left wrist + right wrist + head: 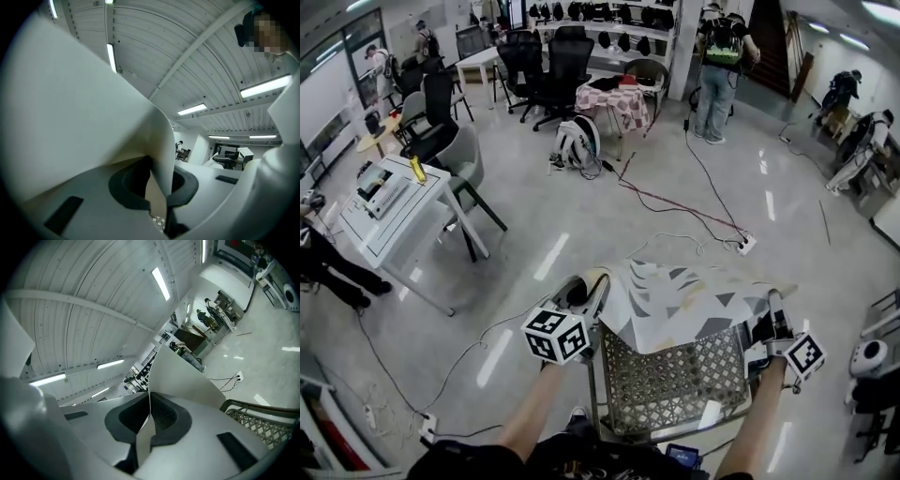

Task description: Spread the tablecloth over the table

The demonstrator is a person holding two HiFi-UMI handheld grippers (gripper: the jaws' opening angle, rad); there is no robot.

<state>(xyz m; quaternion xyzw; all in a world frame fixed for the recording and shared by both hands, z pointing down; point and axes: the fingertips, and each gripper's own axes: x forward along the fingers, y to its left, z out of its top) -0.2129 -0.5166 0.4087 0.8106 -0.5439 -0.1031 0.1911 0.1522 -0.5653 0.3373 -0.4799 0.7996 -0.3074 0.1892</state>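
left tool (586, 292), right tool (773, 314) — both clamped on 1 tablecloth (694, 300) | 1 mesh table (675, 380)

We see a bright, evenly lit room: ceiling strip lights (265, 86) glow overhead and lay pale glare streaks on the glossy floor (553, 253). Shadows stay soft. Every view bows at its dark fisheye edges, and the near tablecloth (70, 117) is blurred.

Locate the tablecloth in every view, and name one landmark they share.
Head view: tablecloth lower centre, over the mesh table's far side.
Left gripper view: pale sheet filling the left, pinched in the jaws.
Right gripper view: pale sheet rising from the jaws, centre.
Shared landmark: the mesh table.
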